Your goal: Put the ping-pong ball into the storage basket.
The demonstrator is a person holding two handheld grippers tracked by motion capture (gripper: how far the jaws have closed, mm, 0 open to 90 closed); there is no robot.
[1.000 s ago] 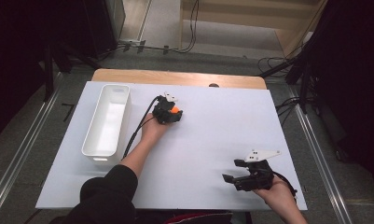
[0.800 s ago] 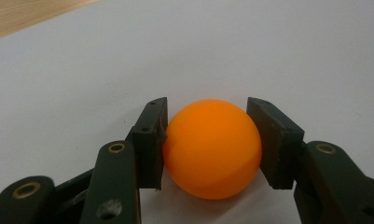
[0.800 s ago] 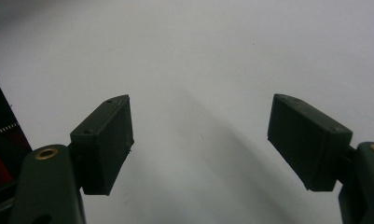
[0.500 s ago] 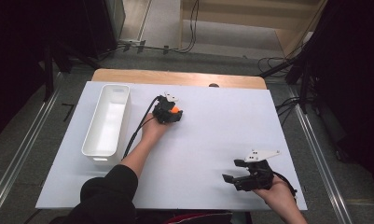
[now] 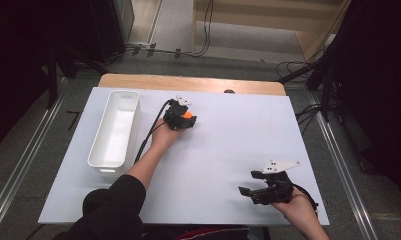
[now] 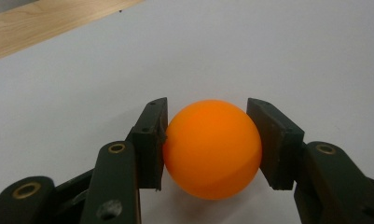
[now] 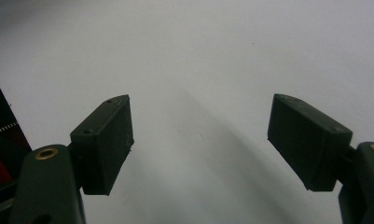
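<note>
An orange ball [image 6: 212,148] rests on the white table sheet [image 5: 228,145], a little left of centre toward the back. My left gripper [image 6: 208,107] is shut on the orange ball, one black pad pressing each side. From above, the ball [image 5: 188,115] shows as an orange spot at the tip of the left gripper [image 5: 187,120], with the person's left hand behind it. My right gripper [image 5: 248,182] sits low over the sheet near the front right corner, pointing left. In the right gripper view it [image 7: 201,126] stands open, with only bare white sheet between its jaws.
A long white bin [image 5: 99,155] lies along the left side of the sheet, empty as far as I can see. A strip of bare wood [image 5: 188,82] runs along the table's back edge. Cables and dark stands surround the table on the floor.
</note>
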